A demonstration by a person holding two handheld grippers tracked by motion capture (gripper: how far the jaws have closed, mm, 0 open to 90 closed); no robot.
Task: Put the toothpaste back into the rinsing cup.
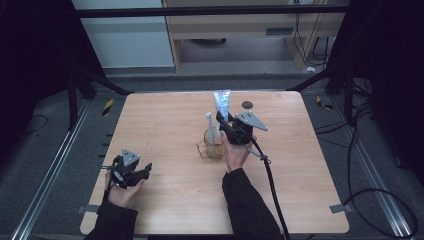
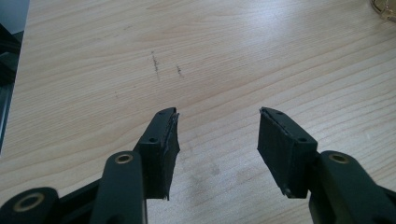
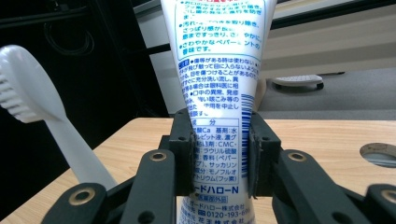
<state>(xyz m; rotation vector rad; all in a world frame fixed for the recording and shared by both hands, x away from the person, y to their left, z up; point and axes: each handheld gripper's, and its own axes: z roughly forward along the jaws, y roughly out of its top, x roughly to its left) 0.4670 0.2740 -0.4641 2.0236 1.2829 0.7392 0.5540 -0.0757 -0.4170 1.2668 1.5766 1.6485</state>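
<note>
Near the middle of the high view, the right gripper [image 1: 226, 126] is clamped on an upright toothpaste tube [image 1: 222, 104], its jaws pressing both sides of the tube's lower body just above and beside the glass cup [image 1: 214, 145]. A white toothbrush [image 1: 210, 127] already stands in that cup, leaning toward the left. The step in hand looks like setting the tube into the cup beside the brush; the next move probably calls for a straight descent that avoids the brush head. At lower left, the left gripper [image 1: 131, 172] rests on the table [image 1: 165, 125] with jaws apart, holding nothing. A dark round disc [image 1: 247, 105] lies behind the tube, clear of the path.
</note>
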